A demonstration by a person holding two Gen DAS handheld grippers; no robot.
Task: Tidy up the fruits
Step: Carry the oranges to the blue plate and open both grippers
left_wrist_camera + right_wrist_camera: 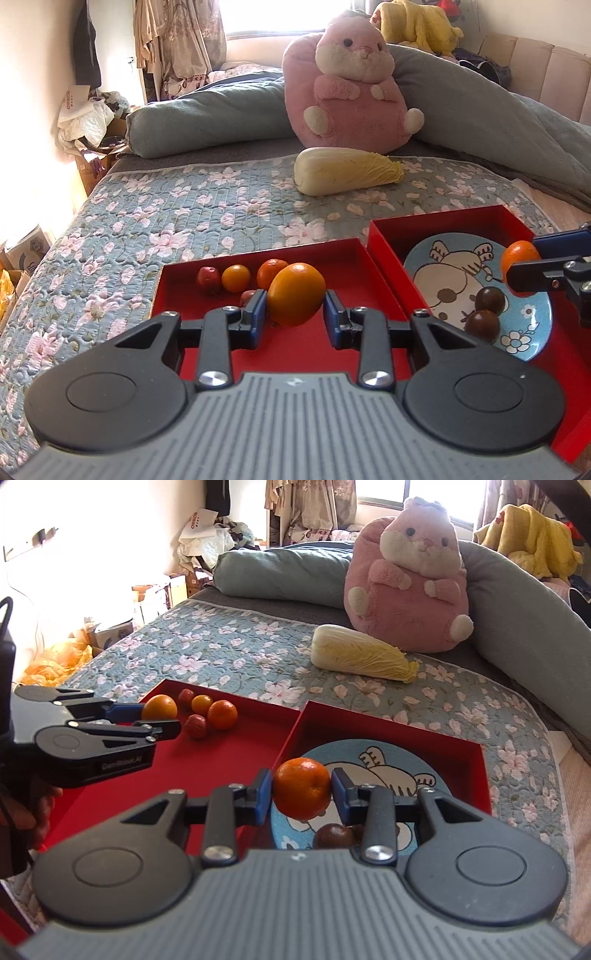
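Note:
My left gripper (295,308) is shut on a large yellow-orange fruit (295,293) above the left red tray (332,354). That tray holds a small red fruit (208,279), a small yellow fruit (235,277) and an orange mandarin (270,271). My right gripper (302,792) is shut on an orange mandarin (302,788) above the blue cartoon plate (417,786) in the right red tray (391,725). Two dark brown fruits (485,310) lie on the plate. The left gripper also shows in the right wrist view (162,718).
The trays sit on a floral quilt (184,221) on a bed. A napa cabbage (347,170) lies behind the trays, with a pink plush toy (351,85) and grey bolster pillows beyond. Boxes and clutter stand at the left bedside.

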